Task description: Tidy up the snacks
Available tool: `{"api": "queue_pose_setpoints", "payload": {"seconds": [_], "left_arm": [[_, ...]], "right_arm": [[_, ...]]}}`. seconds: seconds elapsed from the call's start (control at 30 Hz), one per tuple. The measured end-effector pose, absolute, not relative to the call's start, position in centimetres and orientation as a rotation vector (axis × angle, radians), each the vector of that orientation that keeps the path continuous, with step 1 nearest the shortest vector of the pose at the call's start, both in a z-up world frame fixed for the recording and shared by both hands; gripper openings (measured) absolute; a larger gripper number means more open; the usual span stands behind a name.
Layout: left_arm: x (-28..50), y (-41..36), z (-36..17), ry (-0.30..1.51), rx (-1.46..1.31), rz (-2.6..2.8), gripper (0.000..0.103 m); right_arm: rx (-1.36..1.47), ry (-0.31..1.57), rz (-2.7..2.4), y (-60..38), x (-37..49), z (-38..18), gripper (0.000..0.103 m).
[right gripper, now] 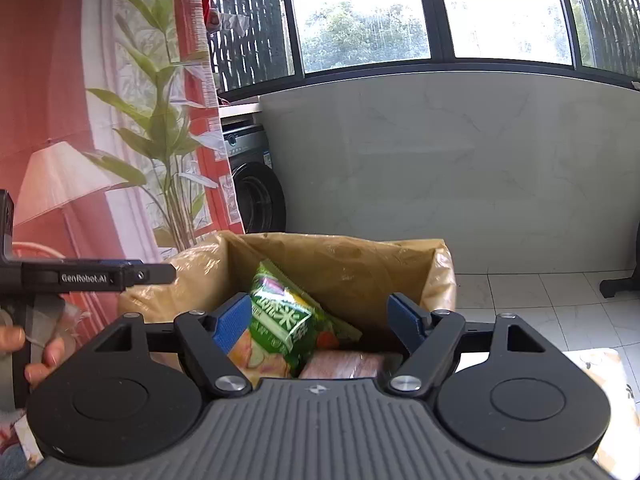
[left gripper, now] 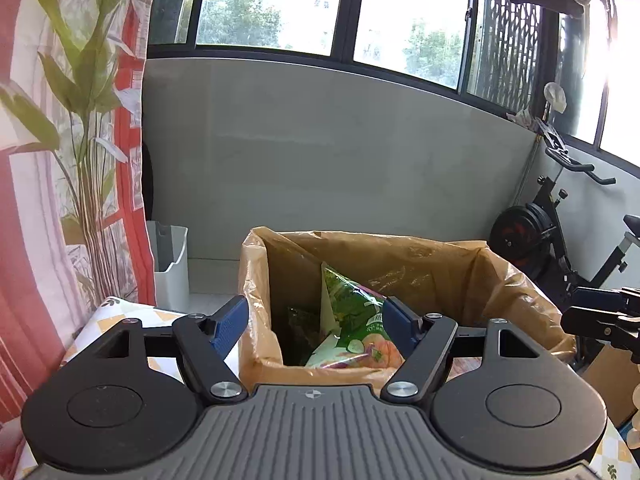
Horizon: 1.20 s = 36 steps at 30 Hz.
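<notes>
A box lined with a tan plastic bag [left gripper: 400, 256] stands in front of both grippers; it also shows in the right wrist view [right gripper: 352, 256]. A green snack bag [left gripper: 352, 320] leans upright inside it, also seen in the right wrist view [right gripper: 280, 320]. A pinkish-brown packet [right gripper: 344, 364] lies beside it in the box. My left gripper [left gripper: 316, 324] is open and empty, just above the near rim. My right gripper [right gripper: 316, 324] is open and empty above the box, fingers either side of the snack bag without holding it.
A white bin [left gripper: 172, 264] stands left of the box by a printed curtain [left gripper: 60, 160]. An exercise bike [left gripper: 560, 232] is at the right. A washing machine [right gripper: 256, 184] is behind. The table has a patterned cloth [left gripper: 120, 312]. The other gripper's body [right gripper: 80, 278] is at the left.
</notes>
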State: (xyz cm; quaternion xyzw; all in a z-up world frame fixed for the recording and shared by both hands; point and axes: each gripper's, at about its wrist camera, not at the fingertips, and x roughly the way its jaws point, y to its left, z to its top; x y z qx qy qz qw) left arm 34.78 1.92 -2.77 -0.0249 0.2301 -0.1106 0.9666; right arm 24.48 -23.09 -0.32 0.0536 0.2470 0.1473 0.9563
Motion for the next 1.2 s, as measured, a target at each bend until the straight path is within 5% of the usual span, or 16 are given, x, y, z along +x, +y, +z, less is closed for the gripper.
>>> {"api": "queue_pose_setpoints", "payload": {"seconds": [0.3, 0.7, 0.97, 1.2], "left_arm": [[26.1, 4.9, -3.1, 0.448, -0.074, -0.223, 0.078], [23.2, 4.6, -10.5, 0.591, -0.169, -0.196, 0.077], [22.2, 3.2, -12.7, 0.639, -0.144, -0.218, 0.077], [22.5, 4.2, -13.7, 0.682, -0.168, -0.187, 0.076]], "right_arm": [[0.080, 0.560, 0.363, -24.2, 14.5, -3.8, 0.077], [-0.030, 0.929, 0.396, -23.1, 6.0, -14.4, 0.068], [-0.210, 0.986, 0.464, -23.3, 6.2, -16.5, 0.067], [-0.213, 0.998, 0.517, -21.0, 8.4, -17.3, 0.054]]}}
